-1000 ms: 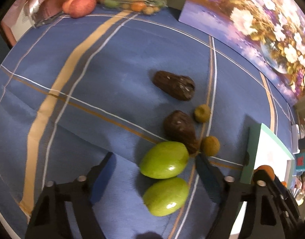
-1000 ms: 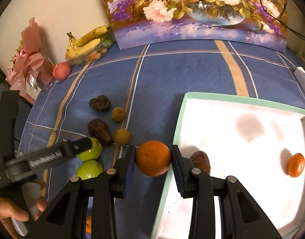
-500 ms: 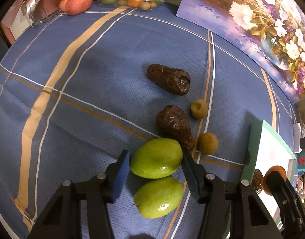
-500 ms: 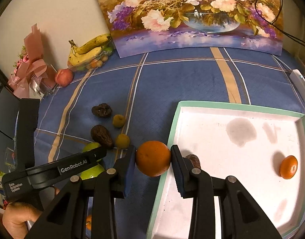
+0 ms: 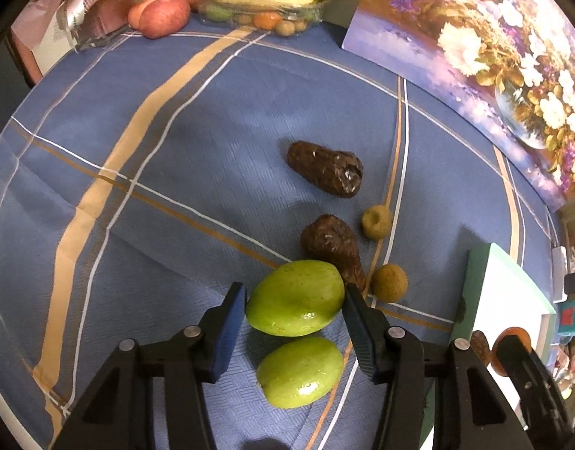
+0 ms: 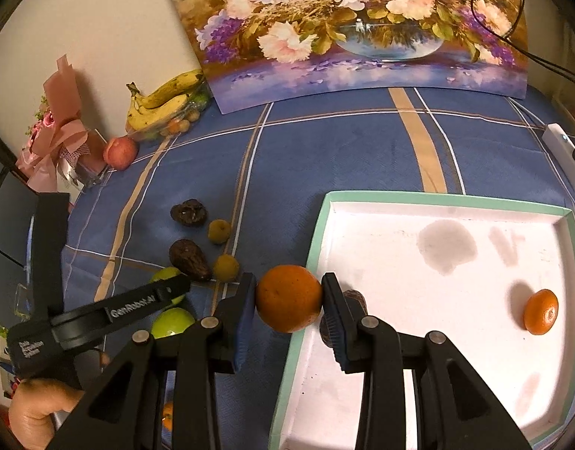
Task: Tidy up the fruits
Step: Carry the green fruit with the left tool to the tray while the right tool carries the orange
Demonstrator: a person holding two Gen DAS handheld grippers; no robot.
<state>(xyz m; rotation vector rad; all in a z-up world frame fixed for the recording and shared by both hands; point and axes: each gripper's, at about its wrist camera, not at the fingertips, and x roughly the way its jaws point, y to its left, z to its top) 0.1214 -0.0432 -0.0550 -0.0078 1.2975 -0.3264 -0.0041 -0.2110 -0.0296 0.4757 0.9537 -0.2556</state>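
Tray (image 6: 434,198), lower right of the right wrist view, holds so far one small orange (image 6: 540,311) and a dark fruit (image 6: 353,296) mostly hidden behind the tongs. Right gripper (image 6: 289,298) clamps a large orange (image 6: 288,298) at the tray's left rim, not yet set down; left gripper (image 5: 295,303) pads press the upper green fruit (image 5: 295,303) at lower centre of its view. Left on the cloth (image 5: 156,142): second green fruit (image 5: 299,372), two dark fruits (image 5: 325,173) (image 5: 332,242), two small yellow-brown ones (image 5: 376,222) (image 5: 389,283); roughly a third done, I judge.

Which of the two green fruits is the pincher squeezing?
The upper green fruit, the one touching the dark brown fruit. The left gripper clamps it from both sides. The lower green fruit lies free, nearer the camera.
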